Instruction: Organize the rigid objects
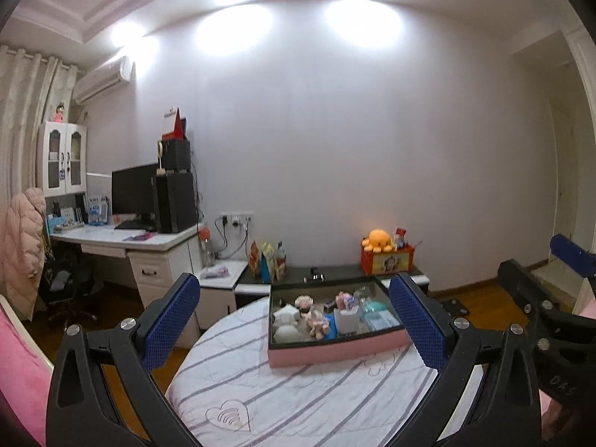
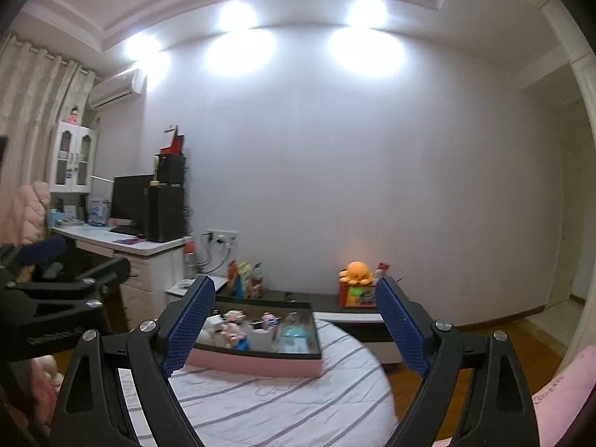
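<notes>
Two wrist views, both looking level across a round table toward a plain far wall.

Left wrist view: we see the left gripper [image 1: 294, 329] with its jaws spread wide and nothing between the blue pads. A pink tray [image 1: 335, 350] sits on the striped tablecloth [image 1: 260, 391], toward the far side of the table, framed between the two fingers without touching either. Inside the tray we note small items packed together: a white plush figure [image 1: 287, 329] at its left, a pink doll [image 1: 316, 322] near the middle, a white cup [image 1: 346, 322] just right of the doll, and pale teal pieces at the right that we cannot identify. Beyond the table an orange plush octopus [image 1: 377, 240] rests on a red box [image 1: 387, 262] on a low dark cabinet. A desk [image 1: 123, 240] with a black monitor stands far left. Part of the right gripper [image 1: 540, 298] shows at the right edge.

Right wrist view: the right gripper [image 2: 294, 329] also stands wide open, empty. The pink tray [image 2: 257, 365] lies on the tablecloth [image 2: 279, 409] just right of the left finger, whose pad overlaps the tray's left end in the picture; we cannot tell whether they touch. The octopus [image 2: 355, 272] shows on the far cabinet. The left gripper [image 2: 56, 298] shows at the left edge.
</notes>
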